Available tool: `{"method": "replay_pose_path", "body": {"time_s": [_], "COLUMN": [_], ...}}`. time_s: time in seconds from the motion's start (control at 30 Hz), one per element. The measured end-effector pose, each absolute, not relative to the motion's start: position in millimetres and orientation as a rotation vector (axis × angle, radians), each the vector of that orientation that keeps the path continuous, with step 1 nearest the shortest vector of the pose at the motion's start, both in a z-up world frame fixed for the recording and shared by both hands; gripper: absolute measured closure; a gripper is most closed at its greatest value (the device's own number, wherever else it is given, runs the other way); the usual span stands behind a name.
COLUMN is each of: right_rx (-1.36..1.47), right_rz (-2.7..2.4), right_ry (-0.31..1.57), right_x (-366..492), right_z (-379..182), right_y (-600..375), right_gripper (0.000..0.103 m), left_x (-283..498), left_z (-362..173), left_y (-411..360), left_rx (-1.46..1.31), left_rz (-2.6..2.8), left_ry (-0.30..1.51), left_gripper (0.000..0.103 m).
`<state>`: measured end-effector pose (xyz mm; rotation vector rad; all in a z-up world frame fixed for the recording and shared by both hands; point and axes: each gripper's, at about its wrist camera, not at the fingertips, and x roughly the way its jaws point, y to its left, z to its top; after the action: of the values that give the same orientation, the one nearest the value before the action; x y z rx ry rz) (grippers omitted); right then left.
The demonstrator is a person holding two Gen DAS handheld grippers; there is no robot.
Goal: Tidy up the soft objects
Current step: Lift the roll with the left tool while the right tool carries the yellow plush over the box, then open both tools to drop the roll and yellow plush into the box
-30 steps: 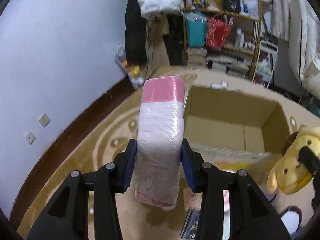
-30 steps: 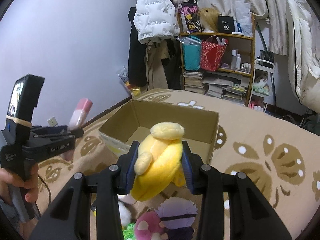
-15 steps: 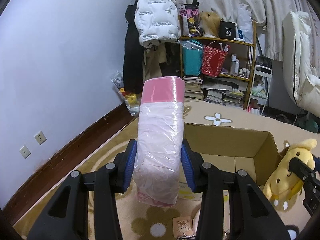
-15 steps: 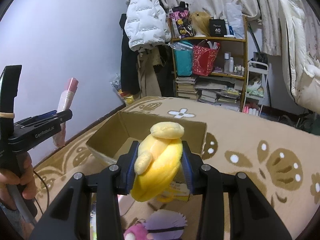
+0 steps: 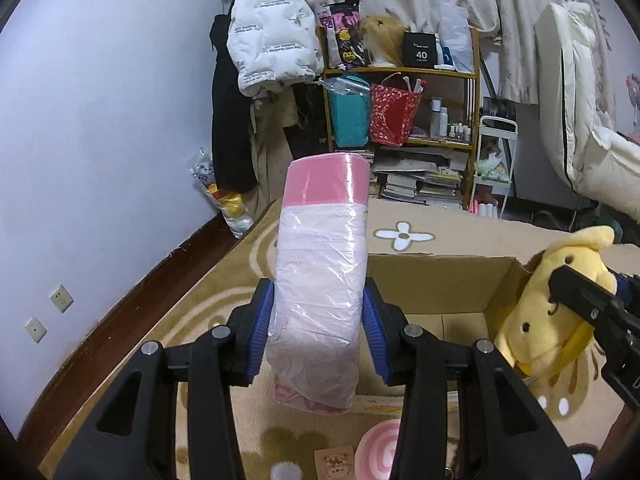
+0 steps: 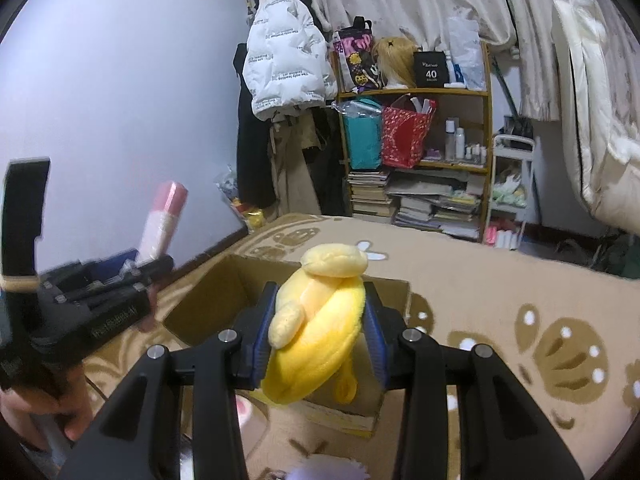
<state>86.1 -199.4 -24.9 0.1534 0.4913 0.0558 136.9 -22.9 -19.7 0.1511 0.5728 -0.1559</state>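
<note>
Now the left gripper is clamped on a pink plastic-wrapped roll, and the right gripper on a yellow plush toy, both above the open brown cardboard box.

Left gripper jaws clamp pink roll; cardboard box behind; yellow plush right.

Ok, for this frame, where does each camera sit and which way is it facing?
Left wrist: on the left gripper, looking forward along its fingers, shut on the pink bag roll, toward the shelf; right gripper at the edge.
Right wrist: on the right gripper, fingers clamping the yellow plush; left gripper and holding hand at left.
Shared: cardboard box, shelf, white jacket.
</note>
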Motion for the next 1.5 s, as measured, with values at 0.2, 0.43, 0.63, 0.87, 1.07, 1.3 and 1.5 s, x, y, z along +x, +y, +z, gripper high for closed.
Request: {"method": "replay_pose_path", "body": {"time_s": [0.2, 0.43, 0.63, 0.87, 1.07, 1.3, 1.5], "right_rx": [0.148, 0.179, 0.174, 0.195, 0.214, 0.172, 0.161], "right_rz": [0.058, 0.048, 0.046, 0.081, 0.095, 0.089, 0.082], "right_ry": [0.505, 0.521, 0.601, 0.676, 0.707, 0.691, 0.676], "right_x": [98, 110, 119, 123, 122, 114, 106], "right_z": [-32, -38, -58, -75, -79, -73, -65], "right_y": [-200, -210, -209, -208, -208, -199, -194], "right_gripper": [0.06, 0.06, 0.059, 0.053, 0.041, 0.02, 0.011], "left_x": [149, 157, 154, 152, 153, 148, 134], "left_z": [-36, -47, -50, -50, -47, -41, -35], "left_y": [-29, -35, -39, -39, -29, -24, -23], "left_rx": [0.162, 0.183, 0.217, 0.24, 0.204, 0.223, 0.251], "left_rz": [-0.152, -0.165, -0.163, -0.147, -0.131, -0.107, -0.105], "left_ry": [0.619, 0.647, 0.66, 0.66, 0.659, 0.63, 0.586], "left_gripper": [0.062, 0.061, 0.061, 0.06, 0.044, 0.013, 0.001]}}
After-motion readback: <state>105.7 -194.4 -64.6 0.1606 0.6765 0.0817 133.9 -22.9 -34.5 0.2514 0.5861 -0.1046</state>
